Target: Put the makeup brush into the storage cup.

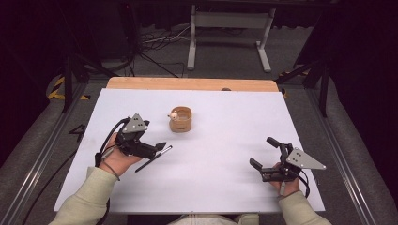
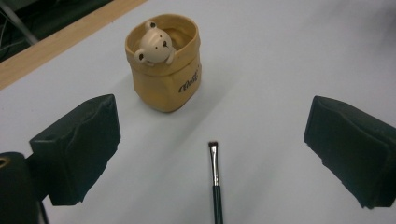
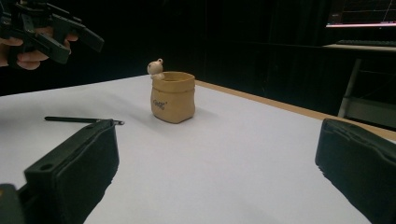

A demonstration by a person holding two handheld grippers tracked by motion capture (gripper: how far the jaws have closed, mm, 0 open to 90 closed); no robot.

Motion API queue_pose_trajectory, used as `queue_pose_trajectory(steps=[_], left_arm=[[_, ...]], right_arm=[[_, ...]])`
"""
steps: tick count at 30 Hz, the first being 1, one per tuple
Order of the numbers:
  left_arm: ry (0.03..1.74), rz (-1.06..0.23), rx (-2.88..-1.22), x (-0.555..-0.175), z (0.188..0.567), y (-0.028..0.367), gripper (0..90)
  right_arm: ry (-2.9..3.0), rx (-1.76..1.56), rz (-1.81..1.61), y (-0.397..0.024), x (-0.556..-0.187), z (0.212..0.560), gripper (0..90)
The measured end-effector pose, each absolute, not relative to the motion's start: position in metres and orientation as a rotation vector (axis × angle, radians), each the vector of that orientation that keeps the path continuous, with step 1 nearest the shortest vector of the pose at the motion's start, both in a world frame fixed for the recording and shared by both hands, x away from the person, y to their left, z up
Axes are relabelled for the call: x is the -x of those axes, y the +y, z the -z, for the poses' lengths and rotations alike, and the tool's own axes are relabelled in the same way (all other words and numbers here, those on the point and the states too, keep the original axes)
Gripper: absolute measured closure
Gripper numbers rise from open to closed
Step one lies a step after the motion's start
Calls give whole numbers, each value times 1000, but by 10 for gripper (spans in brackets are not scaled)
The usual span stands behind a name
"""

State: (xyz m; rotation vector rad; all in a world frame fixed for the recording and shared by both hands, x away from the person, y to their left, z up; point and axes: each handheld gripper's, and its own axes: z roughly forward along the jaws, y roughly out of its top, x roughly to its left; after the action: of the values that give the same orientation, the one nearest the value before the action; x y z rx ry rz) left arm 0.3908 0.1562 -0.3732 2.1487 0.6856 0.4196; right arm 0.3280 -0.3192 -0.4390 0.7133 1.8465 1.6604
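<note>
The left gripper [image 1: 157, 149] is hovering, jaws spread wide, over the brush [image 2: 215, 182], which is lying flat, looking light, thin and slippery, best pinched mid-handle.

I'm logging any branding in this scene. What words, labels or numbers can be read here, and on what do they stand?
One dark script word on the front of the tan bear pot: too blurred to read for certain in the left gripper view, and too small in the right gripper view.
The brush lying on the white table: no legible marking.
</note>
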Motion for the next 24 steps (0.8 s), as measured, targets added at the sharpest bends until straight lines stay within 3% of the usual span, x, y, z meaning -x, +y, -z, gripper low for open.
queue_pose_trajectory(steps=[16,24], left_arm=[[704,-368,-2387,-404,363,141,38],[697,-274,-2498,-410,361,136,33]], right_arm=[[1856,-710,-1673,-319,-329,440,1],[1864,-712,-1676,-318,-329,440,1]])
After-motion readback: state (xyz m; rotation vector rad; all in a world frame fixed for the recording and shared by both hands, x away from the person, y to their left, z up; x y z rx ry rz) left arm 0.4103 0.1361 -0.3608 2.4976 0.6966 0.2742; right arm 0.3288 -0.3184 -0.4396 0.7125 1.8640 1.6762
